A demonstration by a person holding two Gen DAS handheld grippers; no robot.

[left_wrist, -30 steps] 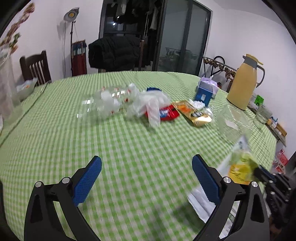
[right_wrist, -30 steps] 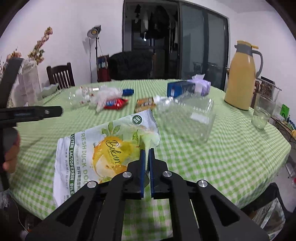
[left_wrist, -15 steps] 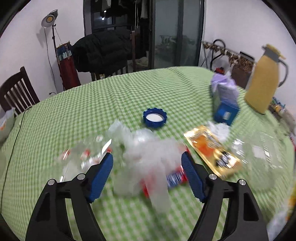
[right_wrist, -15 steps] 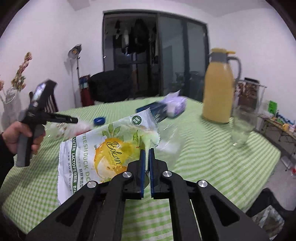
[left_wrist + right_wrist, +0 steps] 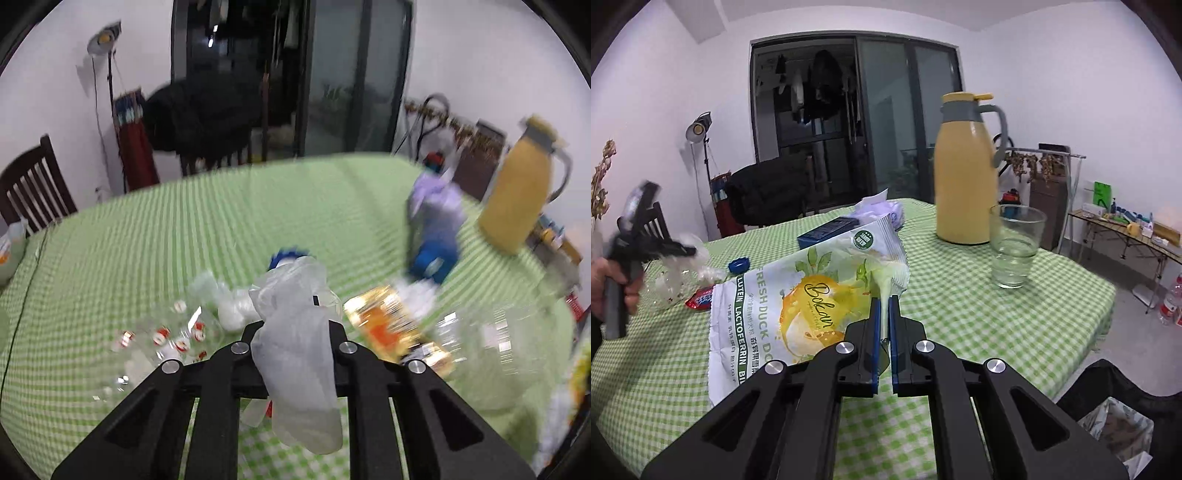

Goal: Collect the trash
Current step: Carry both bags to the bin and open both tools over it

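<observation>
The left gripper (image 5: 293, 314) is closing its jaws on a crumpled, translucent white plastic bag (image 5: 295, 354). The bag bunches up between the jaws and hangs down over the gripper's frame, hiding the pads. Just left of this gripper lies a squashed clear plastic bottle (image 5: 162, 343) with small red marks. Just beyond it is a blue bottle cap (image 5: 286, 256). To its right lie a gold and orange wrapper (image 5: 395, 328) and, further right, a clear plastic container (image 5: 495, 350), all blurred.

The right gripper (image 5: 882, 306) has its jaws pinched narrow on the pale torn edge of a white snack bag (image 5: 798, 299). The bag is printed with a yellow fruit and green lettering, and it spreads up and to the left of the jaws.

Ahead and right of the right gripper stand a drinking glass (image 5: 1015, 247) and a yellow thermos jug (image 5: 966, 173), apart from each other. The green checked table (image 5: 960, 302) is bare between this gripper and the glass. The table's edge falls away to the right, and below it is a dark bin (image 5: 1115, 417) with a wrapper inside.
</observation>
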